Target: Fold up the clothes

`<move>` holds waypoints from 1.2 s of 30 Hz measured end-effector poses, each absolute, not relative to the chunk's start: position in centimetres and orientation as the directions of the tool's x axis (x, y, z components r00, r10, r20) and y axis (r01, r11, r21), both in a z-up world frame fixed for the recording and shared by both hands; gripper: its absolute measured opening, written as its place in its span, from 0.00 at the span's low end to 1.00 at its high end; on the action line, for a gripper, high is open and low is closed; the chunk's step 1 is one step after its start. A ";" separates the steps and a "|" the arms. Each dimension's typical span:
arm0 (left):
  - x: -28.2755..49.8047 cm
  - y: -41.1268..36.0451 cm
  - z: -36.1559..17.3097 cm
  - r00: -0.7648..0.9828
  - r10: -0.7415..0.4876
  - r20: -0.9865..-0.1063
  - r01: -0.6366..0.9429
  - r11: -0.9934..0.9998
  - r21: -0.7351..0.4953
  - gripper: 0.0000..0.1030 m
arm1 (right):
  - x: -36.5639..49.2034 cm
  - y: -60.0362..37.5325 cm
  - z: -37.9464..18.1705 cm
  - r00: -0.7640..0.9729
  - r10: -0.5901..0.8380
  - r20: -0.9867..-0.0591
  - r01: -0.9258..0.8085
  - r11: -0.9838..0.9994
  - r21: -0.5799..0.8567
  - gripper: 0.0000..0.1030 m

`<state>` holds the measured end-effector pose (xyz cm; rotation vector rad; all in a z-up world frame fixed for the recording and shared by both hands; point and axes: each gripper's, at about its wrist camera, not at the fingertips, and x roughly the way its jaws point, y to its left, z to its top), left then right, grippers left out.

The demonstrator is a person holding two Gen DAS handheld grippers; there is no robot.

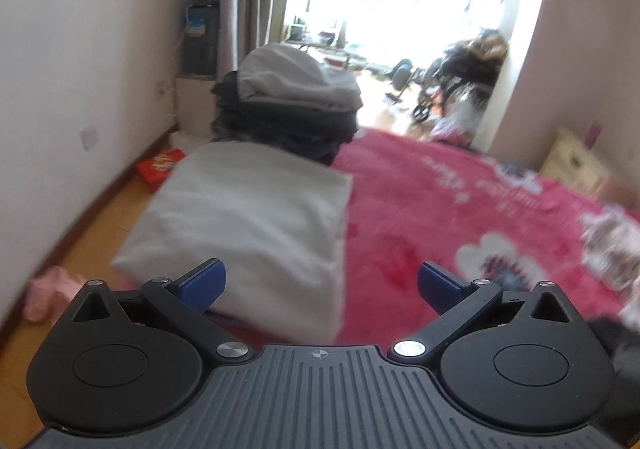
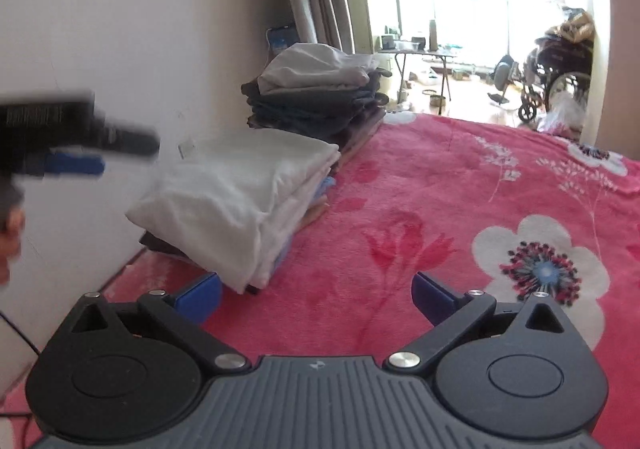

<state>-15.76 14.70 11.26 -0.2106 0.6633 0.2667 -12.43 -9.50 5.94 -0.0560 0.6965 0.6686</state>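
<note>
Folded clothes (image 2: 248, 201) stacked ahead-left of both tongs, left (image 1: 322, 285) and right (image 2: 316, 291), spread wide, empty; nothing unfolded visible.

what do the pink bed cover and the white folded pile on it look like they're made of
The pink bed cover looks like plush fleece: a matte, fuzzy nap with a soft-edged printed flower pattern. The white folded pile looks like thin woven or knit cloth, possibly cotton: matte, with limp rounded folds and stacked layered edges. Fibre type cannot be confirmed from these views.
</note>
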 end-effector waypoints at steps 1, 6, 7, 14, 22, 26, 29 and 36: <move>-16.2 14.6 11.1 0.751 0.197 -0.630 -0.323 0.942 -0.091 1.00 | -12.6 -9.2 6.2 0.572 0.540 -0.618 -0.576 0.801 0.167 1.00; -17.4 14.4 10.6 0.704 0.301 -0.643 -0.403 0.915 -0.013 1.00 | -13.3 -7.4 6.7 0.587 0.462 -0.664 -0.529 0.841 0.118 1.00; -17.5 14.5 10.4 0.692 0.319 -0.648 -0.420 0.907 -0.002 1.00 | -13.4 -7.1 6.7 0.589 0.451 -0.670 -0.521 0.846 0.112 1.00; -18.3 14.7 9.0 0.638 0.372 -0.675 -0.464 0.884 0.049 1.00 | -13.7 -4.9 5.9 0.558 0.433 -0.708 -0.503 0.855 0.126 1.00; -18.7 14.5 7.5 0.616 0.384 -0.687 -0.460 0.884 0.081 1.00 | -14.4 -3.8 5.3 0.548 0.412 -0.728 -0.522 0.848 0.087 1.00; -18.9 14.5 7.4 0.610 0.394 -0.688 -0.469 0.879 0.088 1.00 | -14.8 -3.3 5.4 0.529 0.440 -0.726 -0.561 0.823 0.091 1.00; -19.1 14.7 7.4 0.605 0.399 -0.689 -0.477 0.875 0.088 1.00 | -15.2 -2.8 5.5 0.520 0.452 -0.725 -0.588 0.805 0.080 1.00; -19.0 15.0 7.4 0.589 0.414 -0.694 -0.487 0.867 0.103 1.00 | -15.6 -2.7 5.3 0.493 0.479 -0.726 -0.606 0.788 0.108 1.00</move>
